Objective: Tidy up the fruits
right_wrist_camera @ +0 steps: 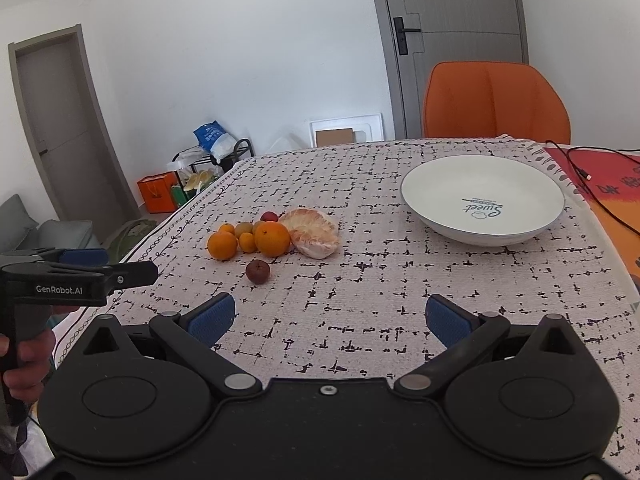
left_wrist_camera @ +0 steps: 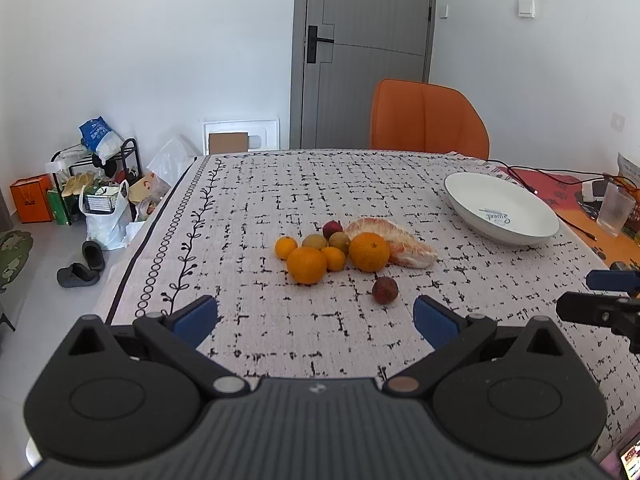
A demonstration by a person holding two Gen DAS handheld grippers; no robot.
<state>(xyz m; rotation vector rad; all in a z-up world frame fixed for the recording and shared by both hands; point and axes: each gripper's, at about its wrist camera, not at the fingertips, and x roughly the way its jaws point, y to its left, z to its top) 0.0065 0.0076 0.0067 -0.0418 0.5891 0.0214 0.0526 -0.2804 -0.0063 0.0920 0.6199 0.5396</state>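
A cluster of fruit lies mid-table: two big oranges (left_wrist_camera: 369, 251) (left_wrist_camera: 307, 265), small tangerines (left_wrist_camera: 286, 247), greenish round fruits (left_wrist_camera: 315, 241), a red fruit (left_wrist_camera: 332, 228) and a peeled pomelo piece (left_wrist_camera: 394, 240) (right_wrist_camera: 314, 232). One dark red fruit (left_wrist_camera: 385, 290) (right_wrist_camera: 257, 271) sits apart, nearer to me. A white plate (left_wrist_camera: 500, 208) (right_wrist_camera: 482, 200) stands empty at the right. My left gripper (left_wrist_camera: 316, 318) is open, hovering short of the fruit, nothing between its blue pads. My right gripper (right_wrist_camera: 330, 316) is open too, in front of the plate and fruit.
The table carries a patterned cloth (left_wrist_camera: 280, 184). An orange chair (left_wrist_camera: 428, 120) stands behind the far edge. Cables (left_wrist_camera: 560, 184), a plastic cup (left_wrist_camera: 616, 208) and an orange mat lie at the right. Bags, shoes and a rack (left_wrist_camera: 96, 184) clutter the floor at left.
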